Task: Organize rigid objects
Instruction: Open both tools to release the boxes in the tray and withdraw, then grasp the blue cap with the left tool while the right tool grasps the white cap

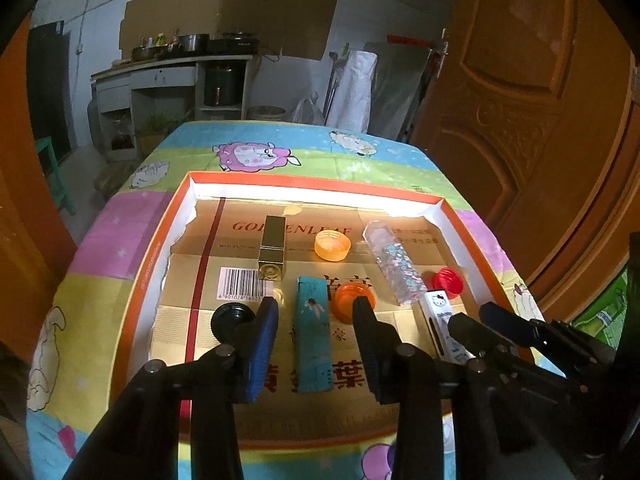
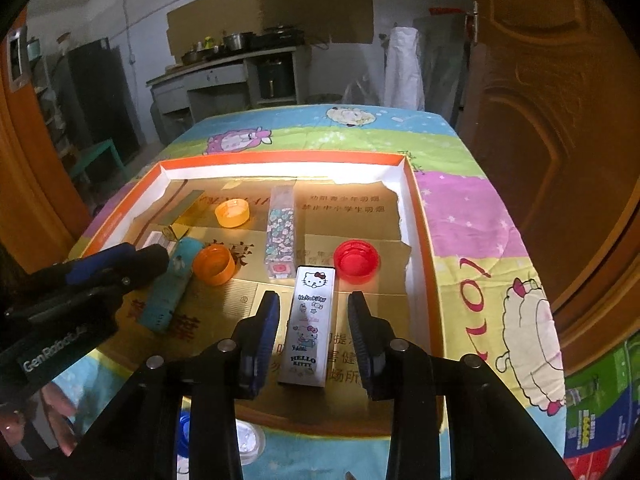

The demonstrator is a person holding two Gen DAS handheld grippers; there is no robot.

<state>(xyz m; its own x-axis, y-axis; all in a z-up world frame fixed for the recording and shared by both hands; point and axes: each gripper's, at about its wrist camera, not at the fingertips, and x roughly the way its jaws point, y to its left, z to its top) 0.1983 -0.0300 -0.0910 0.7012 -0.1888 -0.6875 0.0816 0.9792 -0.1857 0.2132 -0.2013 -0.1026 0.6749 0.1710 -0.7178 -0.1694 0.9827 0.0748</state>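
Observation:
A shallow orange-rimmed tray (image 1: pixel 176 216) lined with gold card holds the objects. My left gripper (image 1: pixel 316 312) is open and straddles a teal box (image 1: pixel 312 344) lying flat, with a gap on each side. An orange cap (image 1: pixel 346 294) sits by its right finger and a black cap (image 1: pixel 226 320) by its left. My right gripper (image 2: pixel 314 306) is open around a white Hello Kitty box (image 2: pixel 310 328), not touching it. Farther back lie a gold box (image 1: pixel 274 248), a pale orange cap (image 1: pixel 332 245), a glitter box (image 2: pixel 281 232) and a red cap (image 2: pixel 356 261).
The tray rests on a table with a cartoon-sheep cloth (image 2: pixel 480 220). A wooden door (image 2: pixel 560 120) stands close on the right. A clear lid (image 2: pixel 250 442) lies before the tray. A person's hand (image 2: pixel 60 412) holds the left gripper (image 2: pixel 138 254).

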